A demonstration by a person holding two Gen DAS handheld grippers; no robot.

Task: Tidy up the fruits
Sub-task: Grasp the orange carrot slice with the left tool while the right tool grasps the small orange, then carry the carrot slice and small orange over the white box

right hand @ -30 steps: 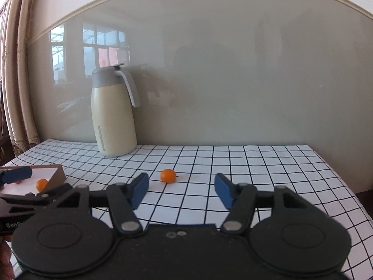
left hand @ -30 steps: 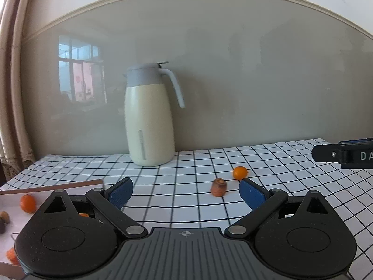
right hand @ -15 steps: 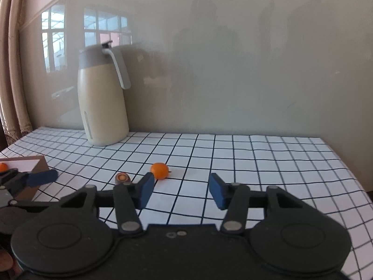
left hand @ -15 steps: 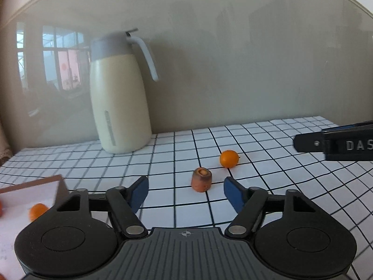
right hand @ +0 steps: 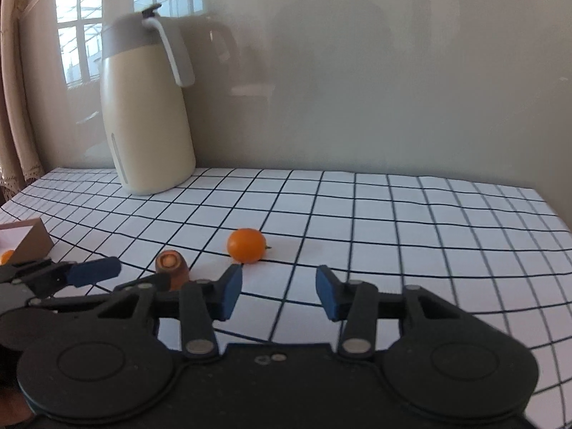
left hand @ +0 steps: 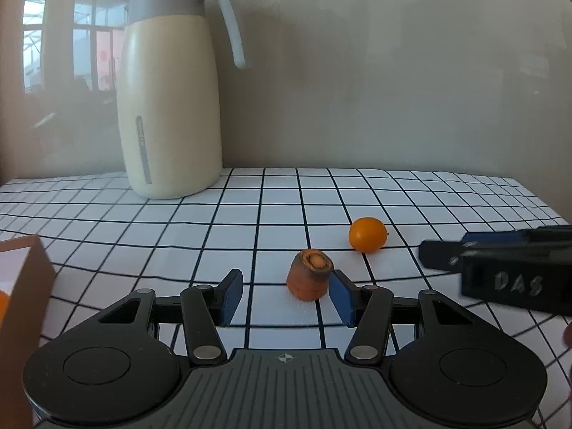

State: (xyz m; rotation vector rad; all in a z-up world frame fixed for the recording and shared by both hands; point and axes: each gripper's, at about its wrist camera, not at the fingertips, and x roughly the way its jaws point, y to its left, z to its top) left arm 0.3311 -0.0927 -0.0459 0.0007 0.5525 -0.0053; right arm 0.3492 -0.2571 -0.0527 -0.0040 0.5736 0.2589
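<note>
Jaws parted, tilted toward tablecloth [left hand: 429, 196]

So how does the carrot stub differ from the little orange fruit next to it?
The carrot stub is a dull brownish-orange, cut chunk standing on end with a flat, ringed top; the orange fruit is bright, smooth and rounded. The carrot stub sits just ahead of the left gripper, close to one blue pad, whereas the orange fruit lies farther back, ahead of the right gripper. Both rest loose on the checked tablecloth, ungripped.
</note>
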